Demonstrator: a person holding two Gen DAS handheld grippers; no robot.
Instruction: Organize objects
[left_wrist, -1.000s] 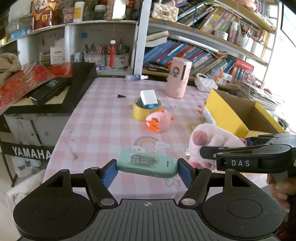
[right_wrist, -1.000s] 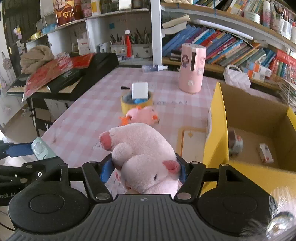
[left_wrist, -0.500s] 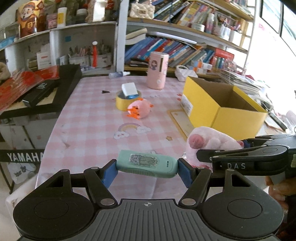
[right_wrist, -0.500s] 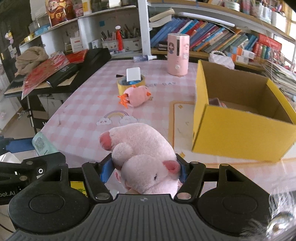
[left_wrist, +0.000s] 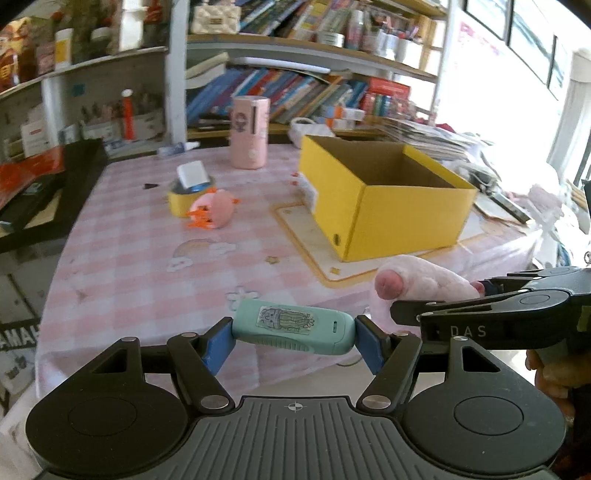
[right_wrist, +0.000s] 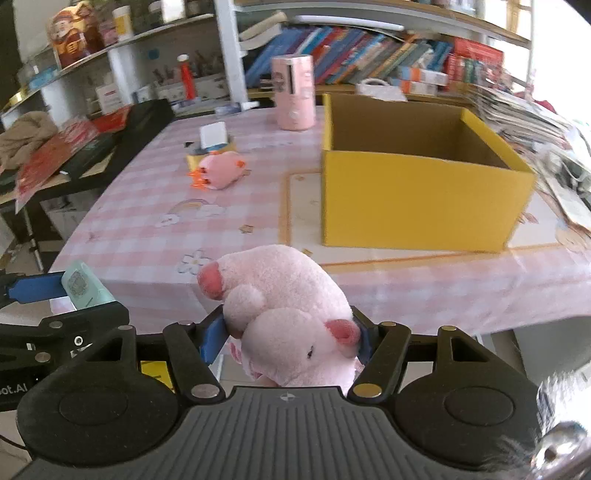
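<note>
The yellow box (right_wrist: 417, 192) stands open on the pink checked table (right_wrist: 258, 206); its floor is hidden behind its walls. Near its front, off the table edge, the right gripper (right_wrist: 290, 336) clamps a pink plush pig (right_wrist: 284, 314), and the left gripper (left_wrist: 293, 339) clamps a teal case (left_wrist: 293, 330).

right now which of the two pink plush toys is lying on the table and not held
The smaller pink plush with orange feet, lying beside the yellow tape roll. The bigger pink pig is clamped in the right gripper.
</note>
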